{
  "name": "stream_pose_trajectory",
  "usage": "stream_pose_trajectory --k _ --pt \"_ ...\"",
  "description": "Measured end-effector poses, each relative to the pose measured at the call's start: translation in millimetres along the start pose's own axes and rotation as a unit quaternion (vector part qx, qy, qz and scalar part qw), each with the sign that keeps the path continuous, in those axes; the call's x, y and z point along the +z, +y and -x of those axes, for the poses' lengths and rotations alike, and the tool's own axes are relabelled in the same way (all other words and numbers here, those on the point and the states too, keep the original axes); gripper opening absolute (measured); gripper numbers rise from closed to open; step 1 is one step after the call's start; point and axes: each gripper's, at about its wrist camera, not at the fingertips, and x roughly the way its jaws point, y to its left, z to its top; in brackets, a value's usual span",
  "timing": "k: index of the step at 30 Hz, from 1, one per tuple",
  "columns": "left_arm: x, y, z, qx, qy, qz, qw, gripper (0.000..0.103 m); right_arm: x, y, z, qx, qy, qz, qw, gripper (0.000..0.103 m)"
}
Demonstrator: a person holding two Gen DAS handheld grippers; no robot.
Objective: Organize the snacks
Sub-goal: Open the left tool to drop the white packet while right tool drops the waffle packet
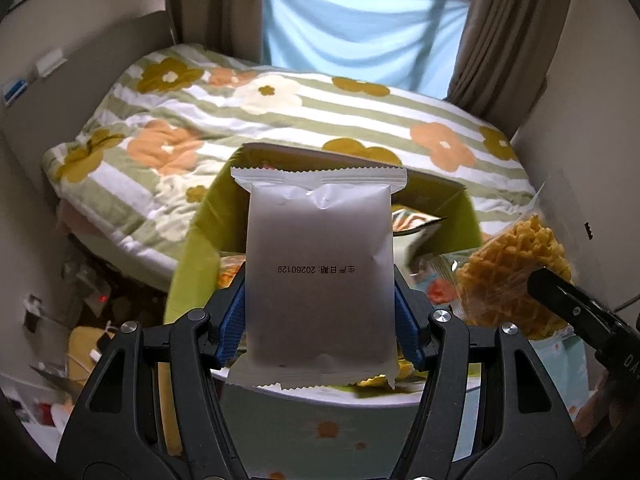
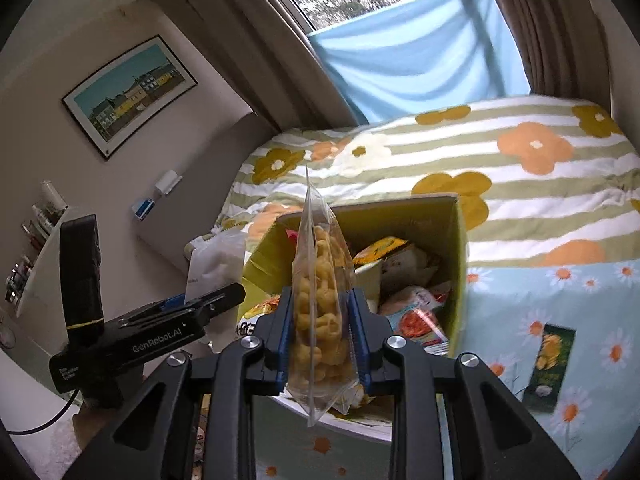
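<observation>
Carrying both packets toward the green box [image 2: 456, 248]: left claw [image 1: 320, 312] grips a white packet [image 1: 318, 276] just before its rim, right claw [image 2: 322, 336] clamps a clear puff bag [image 2: 320, 300] likewise. Probably best to clear the near wall, then let go over the gaps.

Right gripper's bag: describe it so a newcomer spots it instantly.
Start at the flowered bed, then the green-lined cardboard box before it. Above its near edge, the right gripper pinches a clear bag of yellow puffs; the neighbouring packet is opaque white.
</observation>
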Motion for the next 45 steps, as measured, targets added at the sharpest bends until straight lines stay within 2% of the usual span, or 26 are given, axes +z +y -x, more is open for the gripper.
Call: stream_pose_trajectory --k 4,6,7,8,10,13,24,28,29,30,31,32,33,38,45 --pt "4 13 -19 -0.014 0.030 -0.011 0.9994 0.061 -3 2 -8 -0.024 0.000 -0.016 1.000 0.024" --pt "4 20 -26 -0.036 0.038 -0.012 0.9986 0.074 -3 3 -8 -0.041 -0.007 -0.023 0.999 0.024" --pt "4 23 -27 -0.040 0.036 -0.016 0.9984 0.094 -2 6 -8 -0.049 -0.012 -0.025 0.998 0.024" --pt "4 25 -26 -0.038 0.029 -0.024 0.9986 0.103 -2 7 -6 -0.058 -0.016 -0.026 0.998 0.024" --pt "4 28 -25 -0.032 0.018 -0.041 0.9985 0.103 -2 10 -4 -0.078 -0.024 -0.027 0.996 0.024" --pt "3 34 -30 -0.025 0.027 -0.061 0.9974 0.103 -7 15 -1 -0.108 -0.032 -0.025 0.993 0.024" --pt "-7 41 -41 -0.048 0.052 -0.062 0.9956 0.103 -17 27 -15 -0.187 -0.022 0.003 0.982 0.024" --pt "-12 40 -40 -0.046 0.056 -0.059 0.9956 0.103 -21 28 -24 -0.217 -0.017 0.018 0.976 0.025" --pt "-13 40 -39 -0.046 0.056 -0.060 0.9956 0.103 -21 27 -26 -0.222 -0.013 0.015 0.975 0.032" --pt "-14 40 -38 -0.045 0.055 -0.061 0.9956 0.103 -21 27 -27 -0.221 -0.011 0.011 0.975 0.054" --pt "-17 40 -37 -0.043 0.054 -0.064 0.9956 0.103 -21 28 -27 -0.213 -0.012 0.010 0.977 0.069" --pt "-19 40 -37 -0.039 0.055 -0.066 0.9956 0.103 -21 29 -26 -0.206 -0.014 0.013 0.978 0.096" --pt "-20 40 -37 -0.035 0.057 -0.066 0.9956 0.103 -22 31 -25 -0.202 -0.017 0.019 0.979 0.103" --pt "-32 46 -38 -0.051 0.064 -0.042 0.9957 0.103 -32 34 -21 -0.217 -0.007 0.040 0.975 0.103" --pt "-32 38 -30 -0.053 0.054 -0.056 0.9956 0.103 -37 31 -7 -0.210 -0.009 0.023 0.977 0.103"
